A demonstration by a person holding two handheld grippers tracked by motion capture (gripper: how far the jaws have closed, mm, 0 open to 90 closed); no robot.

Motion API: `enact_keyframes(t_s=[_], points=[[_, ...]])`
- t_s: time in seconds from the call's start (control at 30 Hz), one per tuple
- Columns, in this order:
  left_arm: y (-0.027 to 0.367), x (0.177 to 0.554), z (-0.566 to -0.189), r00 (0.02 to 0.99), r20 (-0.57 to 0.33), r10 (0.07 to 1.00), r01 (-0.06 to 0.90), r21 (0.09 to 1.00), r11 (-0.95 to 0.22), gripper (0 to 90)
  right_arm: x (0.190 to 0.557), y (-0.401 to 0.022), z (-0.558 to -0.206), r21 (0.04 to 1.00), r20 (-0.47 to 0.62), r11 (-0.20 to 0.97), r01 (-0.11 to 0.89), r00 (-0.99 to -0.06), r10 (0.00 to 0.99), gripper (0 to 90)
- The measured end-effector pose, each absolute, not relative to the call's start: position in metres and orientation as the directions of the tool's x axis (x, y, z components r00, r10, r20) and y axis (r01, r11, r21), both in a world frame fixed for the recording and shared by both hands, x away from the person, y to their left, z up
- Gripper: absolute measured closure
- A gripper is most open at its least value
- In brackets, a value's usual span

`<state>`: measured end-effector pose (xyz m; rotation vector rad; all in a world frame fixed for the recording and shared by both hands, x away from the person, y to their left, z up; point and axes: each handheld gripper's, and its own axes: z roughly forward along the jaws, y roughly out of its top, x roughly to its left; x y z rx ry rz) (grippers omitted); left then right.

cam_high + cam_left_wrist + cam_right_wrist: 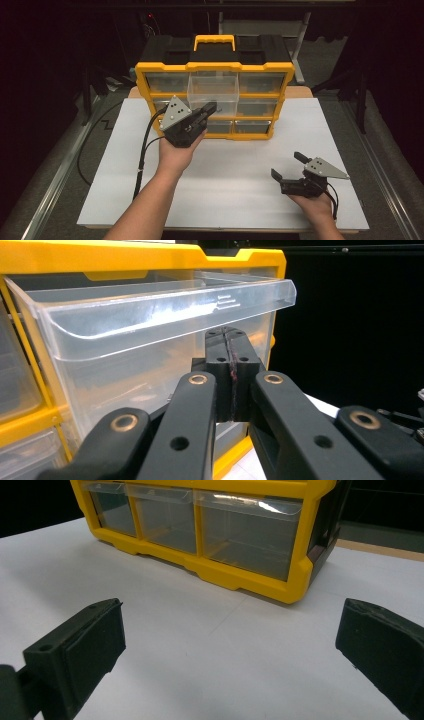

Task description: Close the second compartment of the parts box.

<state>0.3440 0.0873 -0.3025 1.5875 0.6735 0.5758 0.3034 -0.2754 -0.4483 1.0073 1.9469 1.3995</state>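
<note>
A yellow and black drawer organizer (142, 85) with clear drawers stands at the back of the white table. Its middle clear drawer (212, 89) is pulled out part way. My left gripper (212, 107) is shut with nothing between its jaws. In the left gripper view its tips (230, 337) sit at the front wall of the clear drawer (125, 350), just under the lip; whether they touch it I cannot tell. My right gripper (287, 165) rests low at the table's front right, open and holding nothing. In the right gripper view, the gripper (230, 645) faces the organizer (240, 580) from a distance.
The white tabletop (235, 165) stretches between the organizer and the front edge. A black cable (142, 155) trails from the left gripper across the table's left side. Dark frames and stands surround the table.
</note>
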Motion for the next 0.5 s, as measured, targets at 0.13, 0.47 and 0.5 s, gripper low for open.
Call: enact_keyframes(t_s=[0.13, 0.47, 0.5], points=[[0.086, 0.347, -0.302, 0.7, -0.012, 0.714, 0.097, 0.992, -0.079, 90.0, 0.303, -0.276, -0.448, 0.946, 0.003, 0.185, 0.265, -0.58, 0.815, 0.2], [0.086, 0.357, -0.3, 0.684, -0.004, 0.73, 0.109, 0.989, -0.097, 90.0, 0.304, -0.276, -0.447, 0.949, 0.001, 0.183, 0.258, -0.581, 0.814, 0.2], [0.086, 0.358, -0.3, 0.683, -0.007, 0.73, 0.111, 0.989, -0.094, 90.0, 0.304, -0.276, -0.447, 0.949, 0.0, 0.183, 0.257, -0.581, 0.814, 0.2]])
